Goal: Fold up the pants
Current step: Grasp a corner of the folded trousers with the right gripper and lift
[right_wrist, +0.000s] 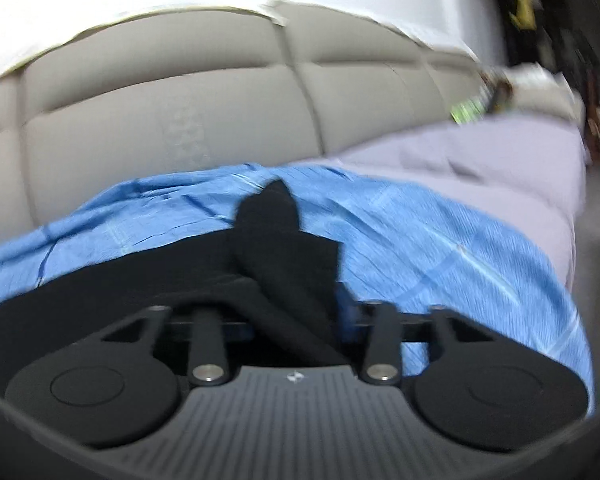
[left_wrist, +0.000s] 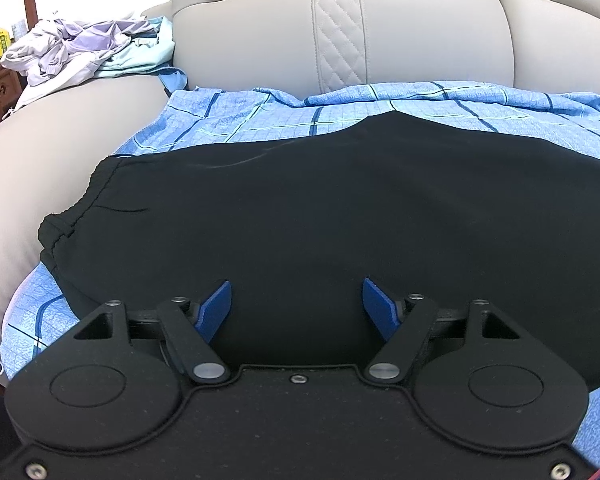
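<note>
Black pants lie spread on a blue checked sheet over a beige sofa, elastic waistband at the left. My left gripper is open just above the near edge of the pants, blue pads wide apart, holding nothing. In the blurred right wrist view, my right gripper is shut on a bunched fold of the black pants, lifted above the sheet; its fingertips are hidden by the cloth.
A pile of lilac and pale green clothes sits on the sofa's left armrest. The sofa back rises behind the sheet. A lilac cloth covers the seat to the right, with dark furniture beyond.
</note>
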